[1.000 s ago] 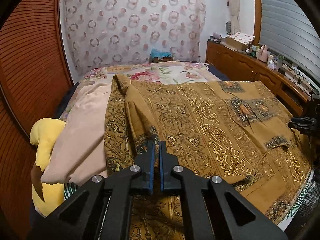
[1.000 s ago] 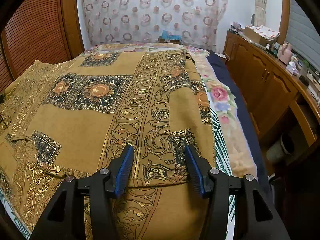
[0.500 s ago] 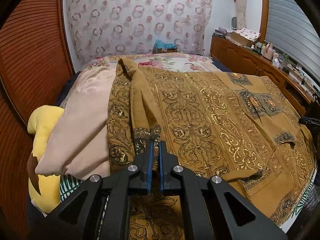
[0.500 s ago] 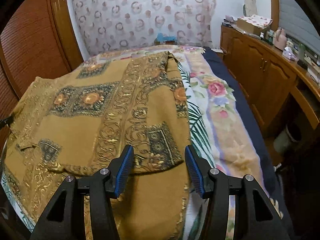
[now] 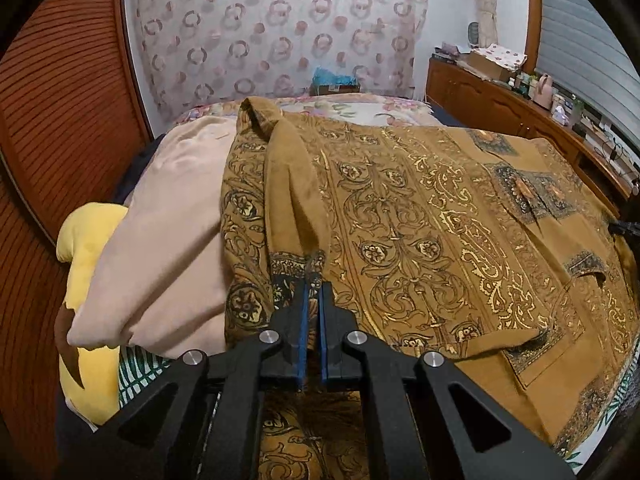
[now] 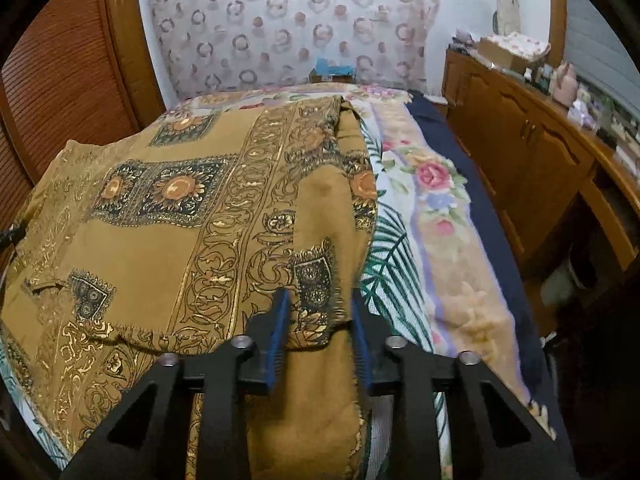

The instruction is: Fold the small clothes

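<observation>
The left hand-held gripper (image 5: 313, 300) — black linkage arms with silver pivot bolts and blue-padded fingers (image 5: 303, 320) — points forward and downward. Its jaws are pressed nearly together, pinching a fold of the mustard-brown, gold-patterned fabric garment (image 5: 420, 220) between the pads. The right hand-held gripper (image 6: 318, 312), of the same black-and-blue build, tilts down likewise; its jaws are closing, a hem of the garment lying between them — the pads are not clearly pressing on it.
</observation>
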`<state>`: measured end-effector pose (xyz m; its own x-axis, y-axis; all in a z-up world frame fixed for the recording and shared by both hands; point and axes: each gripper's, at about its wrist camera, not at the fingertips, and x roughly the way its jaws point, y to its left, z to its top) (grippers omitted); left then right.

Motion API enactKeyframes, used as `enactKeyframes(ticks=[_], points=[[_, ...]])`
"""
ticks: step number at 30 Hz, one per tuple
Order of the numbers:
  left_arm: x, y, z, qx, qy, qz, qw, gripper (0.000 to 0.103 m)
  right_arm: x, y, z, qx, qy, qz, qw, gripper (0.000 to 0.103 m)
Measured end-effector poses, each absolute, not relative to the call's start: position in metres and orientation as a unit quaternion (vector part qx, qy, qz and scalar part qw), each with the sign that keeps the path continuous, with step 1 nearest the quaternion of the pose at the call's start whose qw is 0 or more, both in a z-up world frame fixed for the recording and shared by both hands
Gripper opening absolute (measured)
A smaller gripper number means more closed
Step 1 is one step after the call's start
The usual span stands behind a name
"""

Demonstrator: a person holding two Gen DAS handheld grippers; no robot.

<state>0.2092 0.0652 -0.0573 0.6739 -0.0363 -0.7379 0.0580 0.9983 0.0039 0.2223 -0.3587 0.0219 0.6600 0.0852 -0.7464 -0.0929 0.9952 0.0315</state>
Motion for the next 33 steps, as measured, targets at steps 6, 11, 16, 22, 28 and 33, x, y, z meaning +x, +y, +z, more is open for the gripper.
enactKeyframes(ticks=[6, 11, 16, 22, 28, 33], points=[[0.207, 0.063, -0.053, 0.018, 0.396, -0.026, 0.918, 0.004, 0.218, -0.354, 0.027, -0.012, 0.392, 0.064, 0.918, 0.02], [0.21, 0.065, -0.056, 0.015, 0.404, -0.027, 0.914, 0.004, 0.216, -0.352, 0.029, -0.015, 0.38, 0.073, 0.922, 0.02], [0.21, 0.067, -0.059, 0.01, 0.412, -0.03, 0.911, 0.004, 0.218, -0.35, 0.026, -0.025, 0.381, 0.068, 0.922, 0.02], [0.212, 0.068, -0.06, 0.008, 0.416, -0.031, 0.909, 0.004, 0.234, -0.35, 0.019, -0.059, 0.399, 0.05, 0.914, 0.021], [0.213, 0.068, -0.062, 0.009, 0.416, -0.031, 0.909, 0.004, 0.243, -0.343, 0.029, -0.079, 0.382, 0.06, 0.919, 0.04], [0.213, 0.069, -0.063, 0.01, 0.416, -0.031, 0.909, 0.004, 0.263, -0.351, 0.017, -0.055, 0.419, 0.074, 0.903, 0.04]])
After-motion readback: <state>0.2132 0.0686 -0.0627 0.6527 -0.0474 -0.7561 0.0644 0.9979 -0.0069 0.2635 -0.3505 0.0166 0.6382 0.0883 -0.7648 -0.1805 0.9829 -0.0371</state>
